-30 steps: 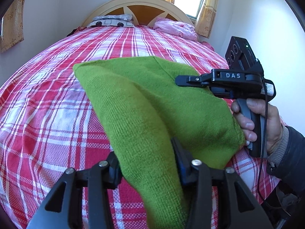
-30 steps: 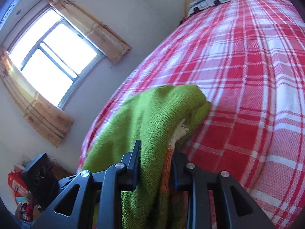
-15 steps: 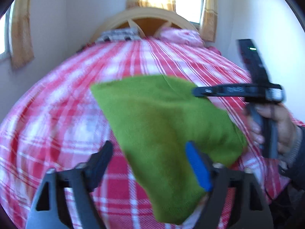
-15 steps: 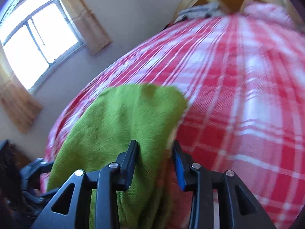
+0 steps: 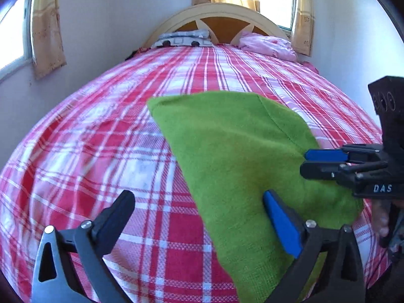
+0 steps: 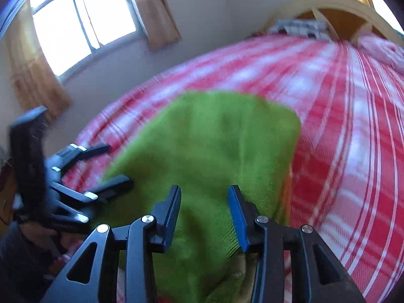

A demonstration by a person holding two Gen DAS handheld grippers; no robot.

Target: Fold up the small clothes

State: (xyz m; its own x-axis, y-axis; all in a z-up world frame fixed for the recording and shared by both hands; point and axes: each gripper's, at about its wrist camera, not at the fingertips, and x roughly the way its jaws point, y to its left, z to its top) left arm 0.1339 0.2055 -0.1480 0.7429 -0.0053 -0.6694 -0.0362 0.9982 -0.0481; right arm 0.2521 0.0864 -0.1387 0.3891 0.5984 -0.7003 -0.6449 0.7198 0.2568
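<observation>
A folded green knit garment [image 5: 234,151] lies flat on the red plaid bed [image 5: 106,146], near its front right edge; it also shows in the right wrist view [image 6: 214,141]. My left gripper [image 5: 199,217] is open and empty, its right finger over the garment's near edge, its left finger over the bedspread. My right gripper [image 6: 204,209] is open and empty just above the garment's near end. The right gripper also shows at the right of the left wrist view [image 5: 320,161], and the left one at the left of the right wrist view [image 6: 106,166].
A wooden headboard [image 5: 222,15], a grey patterned pillow [image 5: 181,39] and a pink bundle [image 5: 267,45] are at the bed's far end. Curtained windows [image 6: 83,22] are in the walls to the left and behind the bed. A white wall runs along the right.
Both grippers have opened and let go of the green garment, which now rests folded on the bed. Both have drawn back a little toward the near edge.
</observation>
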